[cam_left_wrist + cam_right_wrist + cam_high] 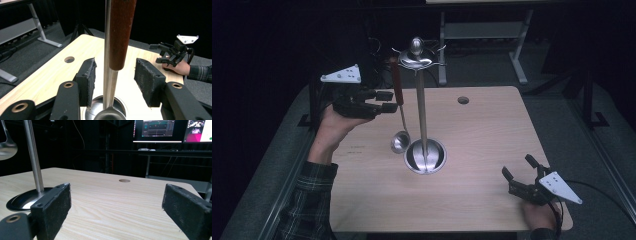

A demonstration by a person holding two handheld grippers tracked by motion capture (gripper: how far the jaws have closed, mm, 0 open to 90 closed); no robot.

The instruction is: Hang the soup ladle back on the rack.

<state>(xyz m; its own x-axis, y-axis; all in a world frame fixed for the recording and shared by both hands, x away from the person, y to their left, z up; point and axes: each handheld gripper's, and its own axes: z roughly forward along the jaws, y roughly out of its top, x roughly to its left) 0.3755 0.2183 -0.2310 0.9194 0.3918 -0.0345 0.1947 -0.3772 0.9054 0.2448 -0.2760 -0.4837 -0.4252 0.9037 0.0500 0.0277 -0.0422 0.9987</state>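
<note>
At ten o'clock from the stand (423,120), the ladle (399,115) hangs vertical, bowl down, between the left gripper's (388,101) parted jaws; right gripper (518,167) rests wide open, empty.

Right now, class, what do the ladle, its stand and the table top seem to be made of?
Ladle: bowl and stem look like polished metal, mirror-bright; the handle is matte reddish-brown, probably wood. Stand: shiny steel-like pole and dished base with clear reflections. Table top: pale wood grain, possibly laminate, smooth satin finish. Pads of the left gripper: rough black, seemingly foam or rubber.
</note>
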